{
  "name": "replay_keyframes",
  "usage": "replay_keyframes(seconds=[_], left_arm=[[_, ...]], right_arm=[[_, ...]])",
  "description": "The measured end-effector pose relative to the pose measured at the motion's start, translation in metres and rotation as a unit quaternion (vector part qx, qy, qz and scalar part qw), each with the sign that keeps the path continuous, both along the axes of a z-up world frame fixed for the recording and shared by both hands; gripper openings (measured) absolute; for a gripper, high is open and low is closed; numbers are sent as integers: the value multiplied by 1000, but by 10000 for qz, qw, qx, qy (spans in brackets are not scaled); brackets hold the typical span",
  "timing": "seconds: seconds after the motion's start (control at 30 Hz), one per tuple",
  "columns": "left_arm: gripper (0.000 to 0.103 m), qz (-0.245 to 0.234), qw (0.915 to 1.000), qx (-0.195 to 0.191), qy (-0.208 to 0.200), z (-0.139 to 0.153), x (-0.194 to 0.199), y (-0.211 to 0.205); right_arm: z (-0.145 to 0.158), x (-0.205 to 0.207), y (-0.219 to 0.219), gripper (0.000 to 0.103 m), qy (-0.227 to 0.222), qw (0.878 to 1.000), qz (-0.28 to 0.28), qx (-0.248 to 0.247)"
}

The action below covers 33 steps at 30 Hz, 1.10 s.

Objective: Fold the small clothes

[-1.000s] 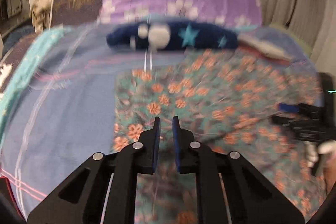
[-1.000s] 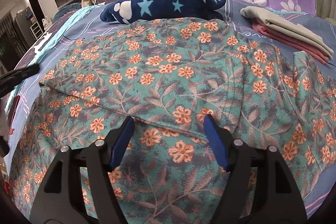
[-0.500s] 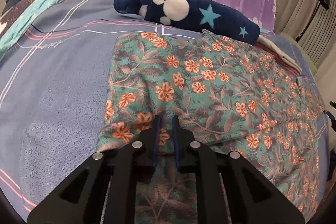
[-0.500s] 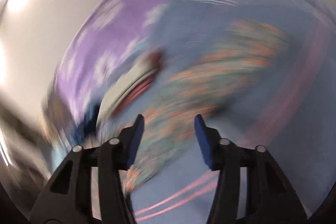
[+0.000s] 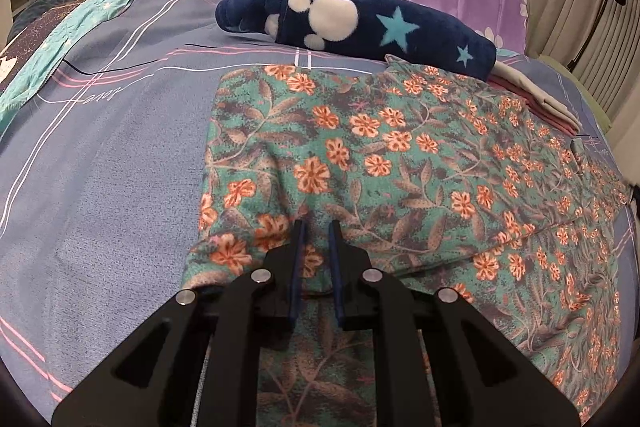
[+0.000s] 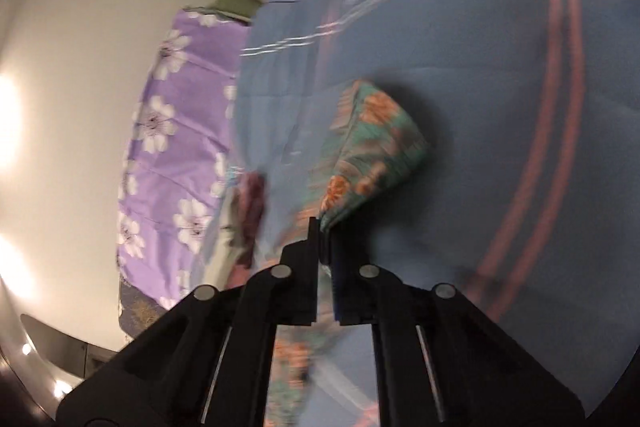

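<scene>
left wrist view has my left gripper pinching the floral garment at its near edge, anchoring it, while my right gripper, having just closed, clamps a far corner for folding.

One cursive word is printed on the blue bedsheet, ahead and to the left of the left gripper. It appears upside down and reads roughly "Honey"; the exact lettering cannot be confirmed.
</scene>
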<state>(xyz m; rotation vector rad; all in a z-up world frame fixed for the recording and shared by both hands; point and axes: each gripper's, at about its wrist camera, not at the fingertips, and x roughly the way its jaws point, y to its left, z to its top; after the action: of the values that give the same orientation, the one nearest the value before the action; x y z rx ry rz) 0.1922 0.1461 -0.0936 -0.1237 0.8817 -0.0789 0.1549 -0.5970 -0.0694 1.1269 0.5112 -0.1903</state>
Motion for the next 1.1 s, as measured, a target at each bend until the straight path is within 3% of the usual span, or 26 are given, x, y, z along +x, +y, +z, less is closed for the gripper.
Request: replay_keyframes(seconds=[0.13, 0.27, 0.33, 0.43, 0.5, 0.67, 0.8, 0.9, 1.0, 1.1], left_arm=[[13, 0, 10000, 16, -19, 0, -1, -1], [13, 1, 10000, -92, -23, 0, -1, 2], [14, 3, 9997, -225, -29, 0, -1, 5], [14, 11, 9990, -450, -33, -2, -1, 12], [14, 10, 9983, -575, -32, -2, -1, 15], [16, -18, 9976, -687, -35, -3, 0, 16], [31, -83, 9974, -713, -44, 7, -3, 8], [38, -535, 9896, -1329, -92, 23, -7, -13], [58, -1116, 9805, -1613, -101, 37, -6, -48], [60, -1292, 9736, -1863, 281, 30, 12, -78]], right_arm=[[52, 26, 101, 6, -726, 9880, 1288, -450], [86, 47, 249, 6, -1314, 9416, 2984, -844], [81, 50, 316, 6, -1345, 9146, 3707, -897], [49, 52, 402, 6, -944, 8748, 4579, -1272], [24, 53, 429, 6, -564, 8613, 4817, -1513], [-19, 51, 426, 9, -79, 8634, 4831, -1453], [-28, 47, 420, 9, -213, 8613, 4868, -1440], [-28, 39, 419, 11, -354, 8527, 4976, -1551], [-26, 38, 427, 14, -443, 8470, 5033, -1655], [-24, 40, 432, 15, -458, 8448, 5044, -1728]])
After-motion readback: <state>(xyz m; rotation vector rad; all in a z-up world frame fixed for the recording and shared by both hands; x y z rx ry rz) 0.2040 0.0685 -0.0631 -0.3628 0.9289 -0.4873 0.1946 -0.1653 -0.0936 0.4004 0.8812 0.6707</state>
